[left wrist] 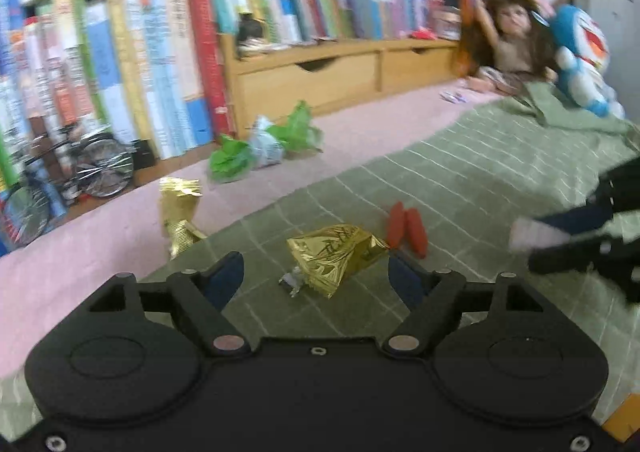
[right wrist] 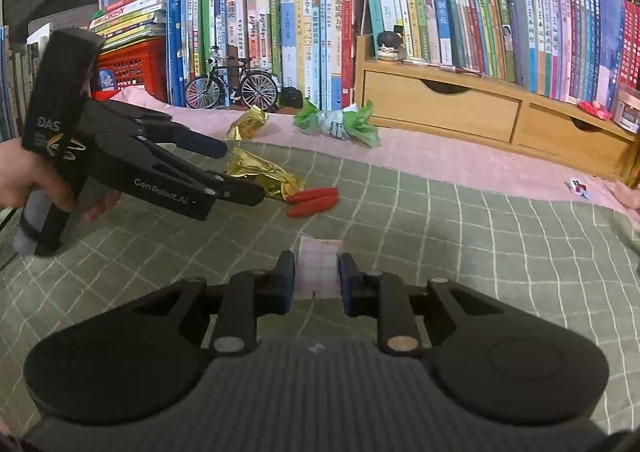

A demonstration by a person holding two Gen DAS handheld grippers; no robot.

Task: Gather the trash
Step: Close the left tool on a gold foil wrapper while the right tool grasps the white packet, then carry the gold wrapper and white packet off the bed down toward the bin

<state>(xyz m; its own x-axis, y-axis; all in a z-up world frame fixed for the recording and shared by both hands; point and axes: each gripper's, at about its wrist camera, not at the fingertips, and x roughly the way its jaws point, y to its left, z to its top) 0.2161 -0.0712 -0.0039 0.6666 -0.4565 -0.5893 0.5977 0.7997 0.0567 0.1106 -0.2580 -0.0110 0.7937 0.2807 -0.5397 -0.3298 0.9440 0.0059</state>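
Left tongs (left wrist: 316,272) stand apart over a green checked blanket (left wrist: 460,171), their blue pads either side of a gold wrapper (left wrist: 340,258) that lies on the cloth between them without being pressed. Seen from the right wrist, the same tongs (right wrist: 246,169) reach in from the left, held by a hand (right wrist: 36,179), with the gold wrapper (right wrist: 266,173) just past the fingertips.

Right tongs (right wrist: 316,278) are clamped on a pink checked paper (right wrist: 318,272), which stands up between the pads above the blanket. From the left wrist they (left wrist: 536,248) enter at the right edge with the pale paper (left wrist: 534,234) sticking out of the tips.

Two red sausages (left wrist: 406,232) lie side by side on the blanket just beyond the gold wrapper, touching each other. A second gold wrapper (left wrist: 180,211) rests on the pink sheet (left wrist: 100,244) to the left, near the blanket's edge. Farther back on the sheet lies a green-and-white wrapper (left wrist: 266,141), close to a wooden drawer unit (left wrist: 312,79). A small wrapper (right wrist: 578,187) lies on the sheet far right.

Books (left wrist: 160,51) line the back. A model bicycle (right wrist: 232,85) stands before them. A doll (left wrist: 512,39) and a blue plush (left wrist: 580,51) lean at the far right.
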